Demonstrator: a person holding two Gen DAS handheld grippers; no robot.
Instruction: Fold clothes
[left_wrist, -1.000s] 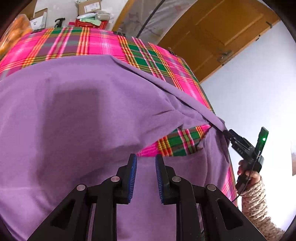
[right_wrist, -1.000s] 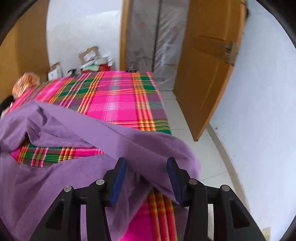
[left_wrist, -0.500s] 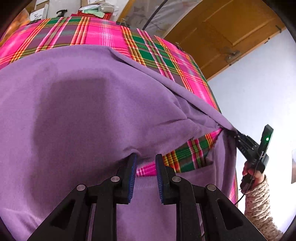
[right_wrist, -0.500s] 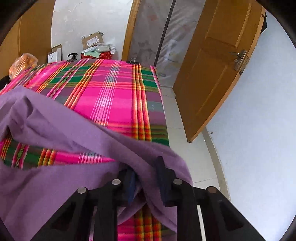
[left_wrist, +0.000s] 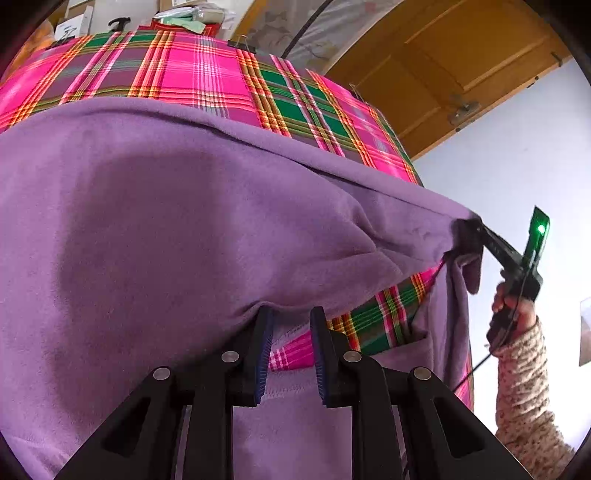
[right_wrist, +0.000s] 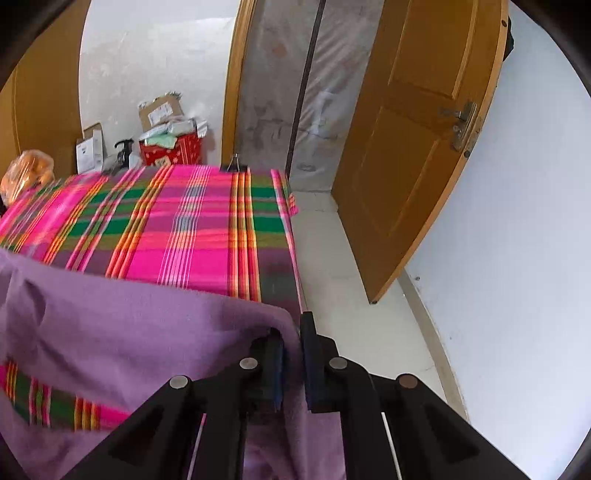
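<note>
A purple garment (left_wrist: 177, 229) lies spread over the plaid-covered table (left_wrist: 207, 74), with one edge folded back. My left gripper (left_wrist: 291, 321) is open by a narrow gap. Its fingertips (left_wrist: 265, 325) touch the puckered hem of the folded layer, and plaid and a lower purple layer show between them. My right gripper (right_wrist: 292, 339) is shut on the garment's corner (right_wrist: 236, 325), lifted off the table's right edge. In the left wrist view the right gripper (left_wrist: 467, 236) pinches that corner, with a hand (left_wrist: 515, 306) in a speckled sleeve behind it.
The plaid table (right_wrist: 192, 229) extends far ahead, with boxes and a red box (right_wrist: 173, 147) behind its far end. An orange bag (right_wrist: 27, 173) sits at the far left. A wooden door (right_wrist: 413, 166) and white wall stand right, with floor (right_wrist: 332, 266) between.
The right gripper went from open to shut on the garment's corner and lifted it. The left gripper moved forward until its tips reached the folded hem.
</note>
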